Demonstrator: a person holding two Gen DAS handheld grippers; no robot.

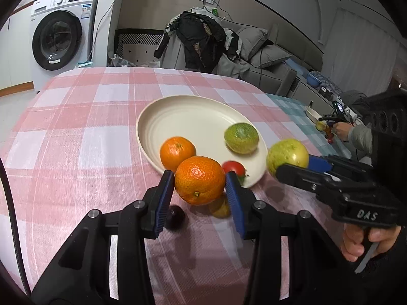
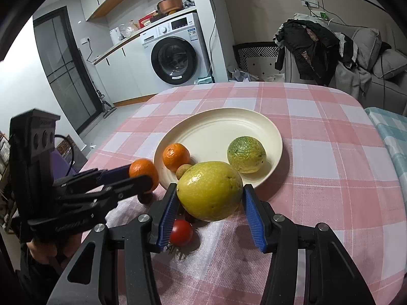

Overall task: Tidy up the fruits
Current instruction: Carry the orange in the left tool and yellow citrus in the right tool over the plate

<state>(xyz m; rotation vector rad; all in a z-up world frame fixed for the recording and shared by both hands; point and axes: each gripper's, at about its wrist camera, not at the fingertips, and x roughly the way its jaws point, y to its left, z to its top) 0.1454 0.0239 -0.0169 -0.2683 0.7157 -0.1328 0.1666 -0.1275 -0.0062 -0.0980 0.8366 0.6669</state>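
Each hand-held gripper (image 1: 199, 190) (image 2: 209, 203) grips one fruit; two rest on one plate (image 2: 216, 127).

Cream plate (image 2: 257, 117) holds a small orange (image 2: 176, 156) at seven o'clock, a mottled green fruit (image 2: 246, 154) at four — gripped clear: big orange (image 1: 199, 180), yellow-green fruit (image 2: 209, 194).

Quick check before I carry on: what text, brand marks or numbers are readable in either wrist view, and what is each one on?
"DAS": raised letters on the body of the right tool, seen in the left wrist view.
Left tool: embossed lettering along its body, too dark to read.
Washing machine: brand mark, panel print and blue-and-white sticker, all too small to read.
No text on the plate, the fruits or the tablecloth.
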